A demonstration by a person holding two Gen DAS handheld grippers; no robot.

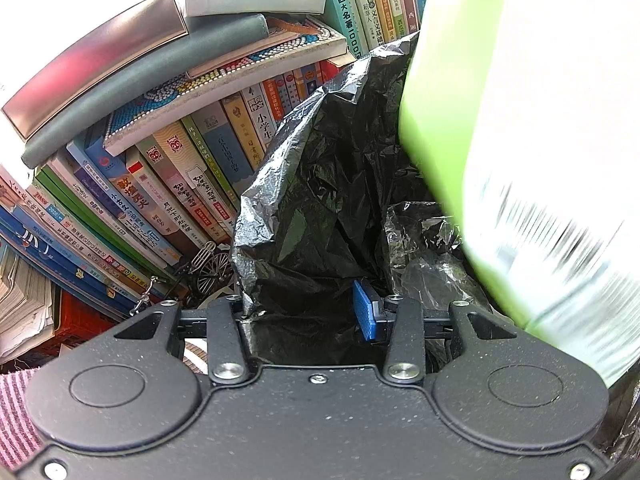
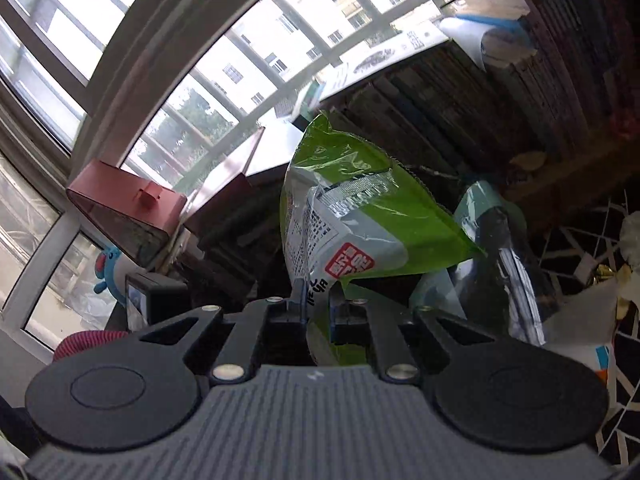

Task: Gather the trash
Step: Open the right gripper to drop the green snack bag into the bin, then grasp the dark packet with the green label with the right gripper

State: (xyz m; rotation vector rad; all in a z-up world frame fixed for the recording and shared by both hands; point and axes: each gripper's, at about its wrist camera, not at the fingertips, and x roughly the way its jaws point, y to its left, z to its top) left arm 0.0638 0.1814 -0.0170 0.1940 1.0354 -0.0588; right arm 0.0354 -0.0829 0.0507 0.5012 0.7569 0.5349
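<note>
In the left wrist view a crumpled black trash bag [image 1: 320,184] stands up in front of the books. My left gripper [image 1: 306,314] is shut on a bunched fold of it. The fold hides the left finger, and only the blue pad [image 1: 364,312] of the right finger shows. A green and white snack packet [image 1: 520,152] hangs blurred over the bag's right side. In the right wrist view the same packet [image 2: 360,216] stands upright, and my right gripper [image 2: 318,302] is shut on its lower edge.
Rows and stacks of books [image 1: 180,184] crowd the left and back. A window [image 2: 160,60], a red box [image 2: 124,208] and a blue toy [image 2: 110,264] lie left of the packet. A pale teal wrapper [image 2: 480,216] and white paper [image 2: 580,320] sit on a patterned surface [image 2: 580,248] at right.
</note>
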